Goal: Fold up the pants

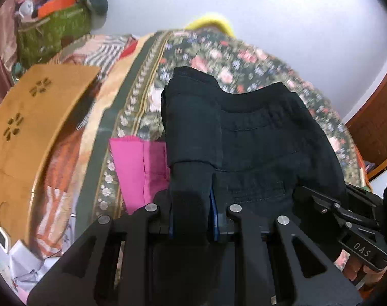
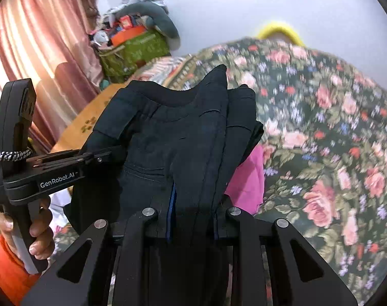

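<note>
While clamped, pants lengthwise ahead.

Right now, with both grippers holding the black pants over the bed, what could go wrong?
The pants are bunched thick in the left gripper and right gripper, so layers may slip unevenly. The pink cloth lies right under them and could get caught in the fold. The pictures are blurred, so landing crooked on the bedspread seems possible.
</note>
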A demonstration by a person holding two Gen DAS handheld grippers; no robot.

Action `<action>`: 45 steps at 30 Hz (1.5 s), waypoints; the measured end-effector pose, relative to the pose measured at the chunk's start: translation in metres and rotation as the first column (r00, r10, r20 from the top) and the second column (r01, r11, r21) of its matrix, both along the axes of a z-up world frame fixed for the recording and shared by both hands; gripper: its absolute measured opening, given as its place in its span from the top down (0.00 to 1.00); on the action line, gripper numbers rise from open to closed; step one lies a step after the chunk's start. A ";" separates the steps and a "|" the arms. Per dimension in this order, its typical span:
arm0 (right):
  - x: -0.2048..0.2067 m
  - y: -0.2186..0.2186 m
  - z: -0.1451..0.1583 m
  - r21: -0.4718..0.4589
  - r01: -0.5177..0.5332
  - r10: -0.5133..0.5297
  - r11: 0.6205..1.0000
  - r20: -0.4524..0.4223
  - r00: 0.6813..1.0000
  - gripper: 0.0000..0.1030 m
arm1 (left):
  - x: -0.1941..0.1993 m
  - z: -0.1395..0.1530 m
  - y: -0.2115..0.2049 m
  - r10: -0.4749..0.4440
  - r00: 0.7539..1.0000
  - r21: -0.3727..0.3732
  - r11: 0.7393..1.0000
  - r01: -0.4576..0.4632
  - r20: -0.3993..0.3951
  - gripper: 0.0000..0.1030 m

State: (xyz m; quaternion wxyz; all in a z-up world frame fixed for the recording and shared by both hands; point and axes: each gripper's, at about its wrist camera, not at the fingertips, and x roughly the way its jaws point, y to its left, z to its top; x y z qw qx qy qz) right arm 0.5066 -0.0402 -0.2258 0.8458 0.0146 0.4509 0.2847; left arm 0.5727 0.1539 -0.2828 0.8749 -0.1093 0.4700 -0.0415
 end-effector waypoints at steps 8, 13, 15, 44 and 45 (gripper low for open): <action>0.000 -0.005 -0.029 -0.073 0.009 -0.013 0.997 -0.065 0.998 0.75 | 0.008 -0.060 -0.002 0.067 0.991 0.054 0.997 -0.061 -0.117 0.48; -0.017 -0.013 -0.016 -0.124 -0.006 0.002 0.992 -0.028 1.000 0.72 | -0.009 -0.053 -0.003 0.065 0.990 0.092 0.994 -0.054 -0.124 0.40; -0.022 -0.017 -0.011 -0.139 -0.003 0.002 0.990 -0.006 1.000 0.72 | -0.018 -0.042 -0.005 0.066 0.990 0.133 0.990 -0.049 -0.122 0.40; -0.331 -0.094 0.245 0.176 -0.018 -0.093 0.984 0.603 0.792 0.72 | -0.377 0.284 -0.090 -0.074 0.783 0.257 0.960 -0.112 0.618 0.40; -0.336 -0.096 0.246 0.183 -0.016 -0.100 0.983 0.606 0.789 0.72 | -0.386 0.286 -0.091 -0.073 0.775 0.256 0.960 -0.117 0.627 0.40</action>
